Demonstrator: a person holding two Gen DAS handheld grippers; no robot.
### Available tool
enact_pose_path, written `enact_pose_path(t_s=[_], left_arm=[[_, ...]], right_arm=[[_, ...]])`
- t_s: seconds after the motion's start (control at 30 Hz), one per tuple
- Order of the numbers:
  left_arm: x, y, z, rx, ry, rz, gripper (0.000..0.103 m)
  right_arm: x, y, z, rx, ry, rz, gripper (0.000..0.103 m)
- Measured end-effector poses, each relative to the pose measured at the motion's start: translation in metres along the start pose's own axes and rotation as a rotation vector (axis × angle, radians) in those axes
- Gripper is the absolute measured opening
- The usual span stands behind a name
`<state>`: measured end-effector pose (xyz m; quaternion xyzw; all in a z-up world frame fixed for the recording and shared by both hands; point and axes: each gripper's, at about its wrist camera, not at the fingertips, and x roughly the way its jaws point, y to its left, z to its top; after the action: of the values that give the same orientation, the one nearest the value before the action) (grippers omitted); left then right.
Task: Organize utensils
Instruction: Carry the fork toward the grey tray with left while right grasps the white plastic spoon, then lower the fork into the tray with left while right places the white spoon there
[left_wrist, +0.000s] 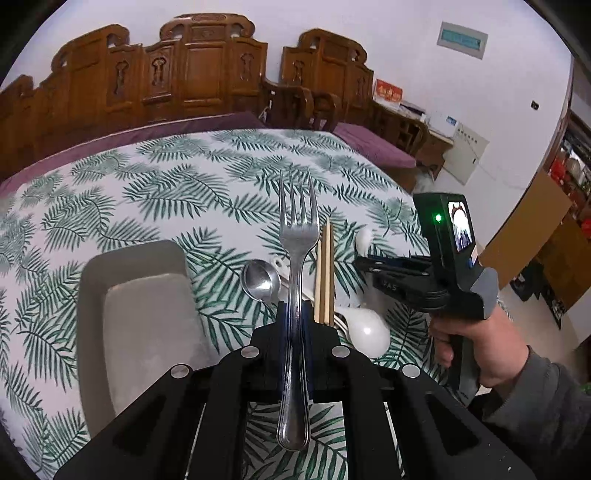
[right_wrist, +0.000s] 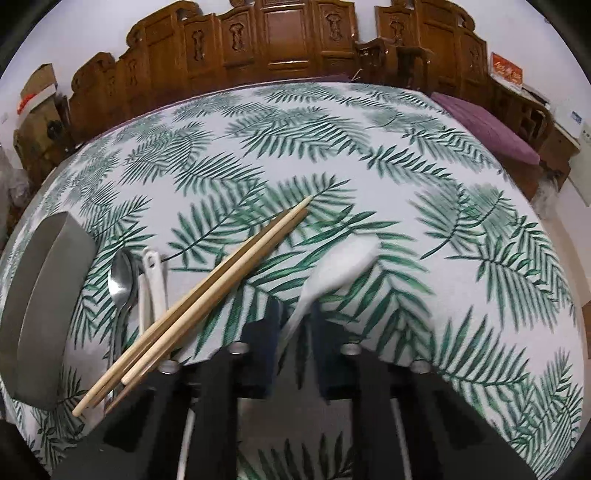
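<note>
While the fork (left_wrist: 298, 295) stands clamped by mid-handle in the closed left tongs (left_wrist: 295, 317), tines toward 12 o'clock and clear of the bench (left_wrist: 207, 177), the right tongs (right_wrist: 299, 321) pinch the handle of a white ceramic spoon (right_wrist: 332, 273) whose bowl points toward 1 o'clock. In the right wrist view, a pair of wooden chopsticks (right_wrist: 207, 291) lies diagonally at 9 o'clock of that spoon, crossing a metal spoon (right_wrist: 121, 280) and a second white spoon handle (right_wrist: 155, 280). Farther toward 9 o'clock sits a grey rectangular tray (right_wrist: 40, 317). A leaf-print cloth covers the bench; carved wooden chairs (left_wrist: 207, 70) stand beyond.
</note>
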<state>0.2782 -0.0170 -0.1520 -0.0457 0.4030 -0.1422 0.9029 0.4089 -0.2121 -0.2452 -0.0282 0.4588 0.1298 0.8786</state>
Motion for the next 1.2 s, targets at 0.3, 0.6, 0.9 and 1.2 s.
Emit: enact_pose_path(t_s=[0.3,0.6,0.9,1.2], left_arm=[[-0.021,0.018,0.006,-0.004,-0.044,0.049,0.007],[-0.023,0.056,0.004,-0.060,-0.033,0.124,0.007],[0.003,0.087,-0.012,-0.077,0.063,0.232,0.007],[0.029,0.106,-0.028,-0.077,0.187,0.291,0.007]], right_arm=[[-0.027,-0.007,0.008,0.012,-0.088,0.042,0.004],[-0.056,0.023,0.007,-0.083,-0.167,0.096,0.004],[-0.064,0.040,0.002,-0.131,-0.185,0.118,0.004],[-0.065,0.040,0.000,-0.136,-0.189,0.124,0.005]])
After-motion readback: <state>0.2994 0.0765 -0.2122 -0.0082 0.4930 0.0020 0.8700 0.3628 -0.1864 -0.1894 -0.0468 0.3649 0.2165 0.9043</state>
